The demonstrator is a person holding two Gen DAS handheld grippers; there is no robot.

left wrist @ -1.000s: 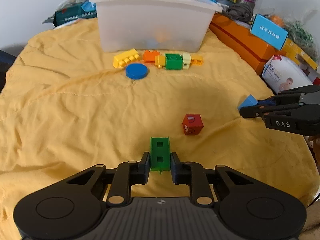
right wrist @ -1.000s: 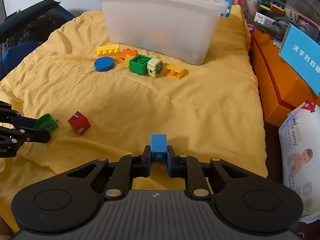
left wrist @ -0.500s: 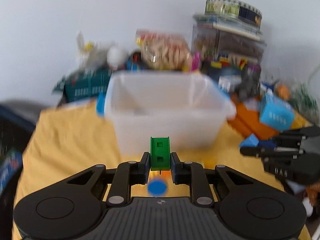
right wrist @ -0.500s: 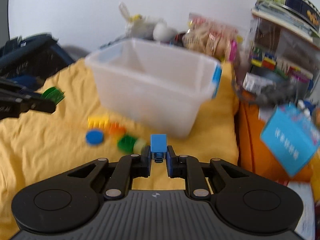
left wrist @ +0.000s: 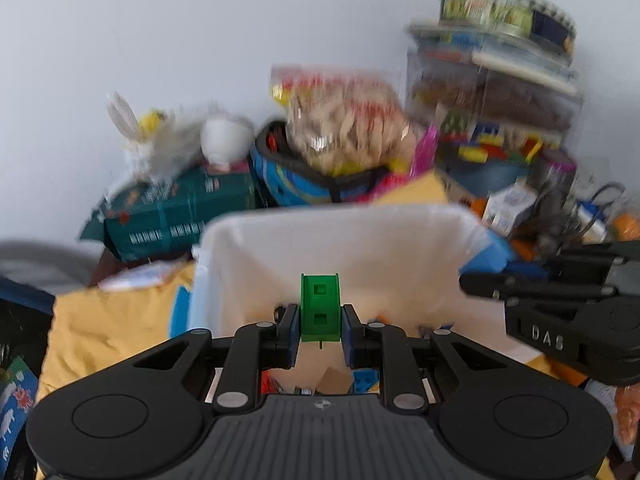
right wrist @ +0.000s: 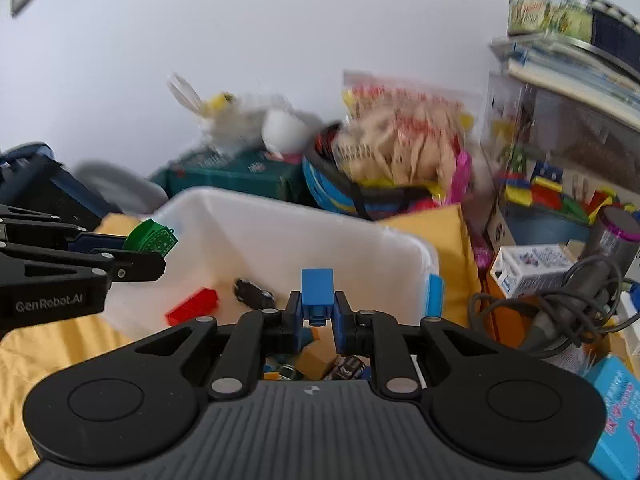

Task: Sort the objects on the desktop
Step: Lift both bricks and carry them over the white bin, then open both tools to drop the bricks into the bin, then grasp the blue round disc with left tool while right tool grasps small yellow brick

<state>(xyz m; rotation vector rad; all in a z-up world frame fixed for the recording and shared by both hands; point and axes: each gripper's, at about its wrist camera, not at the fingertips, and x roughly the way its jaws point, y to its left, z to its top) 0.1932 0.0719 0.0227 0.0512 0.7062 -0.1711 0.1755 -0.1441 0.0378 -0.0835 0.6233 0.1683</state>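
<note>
Green piece (left wrist: 320,306) pinched in left gripper (left wrist: 320,330), blue brick (right wrist: 317,292) pinched in right gripper (right wrist: 317,322), above white bin (right wrist: 384,240)

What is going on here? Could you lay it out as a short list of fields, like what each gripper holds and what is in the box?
left gripper: shut on the green piece, over the white bin
right gripper: shut on the blue brick, over the same bin
white bin: open top, on the yellow cloth
in the bin: red brick, dark toy car, other small pieces partly hidden by the grippers
behind the bin: cluttered bags, boxes and toys, blurred
likely next move: release both pieces into the bin
</note>
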